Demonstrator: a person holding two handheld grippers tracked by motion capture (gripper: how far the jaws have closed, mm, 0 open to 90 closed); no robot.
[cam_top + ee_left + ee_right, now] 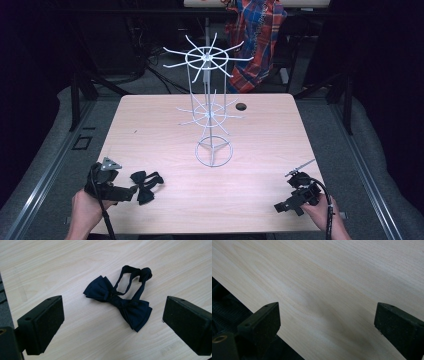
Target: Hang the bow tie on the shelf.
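the left tongs [112, 322] are spread wide, aimed at the dark bow tie [120, 301] lying flat on the tabletop [62, 265] just ahead. the right tongs [327, 325] gape empty. pinching only the thin strap could leave the bow dangling and snag on the wire rack [212, 117].

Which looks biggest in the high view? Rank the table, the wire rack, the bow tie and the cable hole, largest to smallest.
1. table, which spans most of the view.
2. wire rack, tall, standing near the table's middle.
3. bow tie, lying by the left gripper; it lies nearer the camera, which flatters it.
4. cable hole, clearly smallest.
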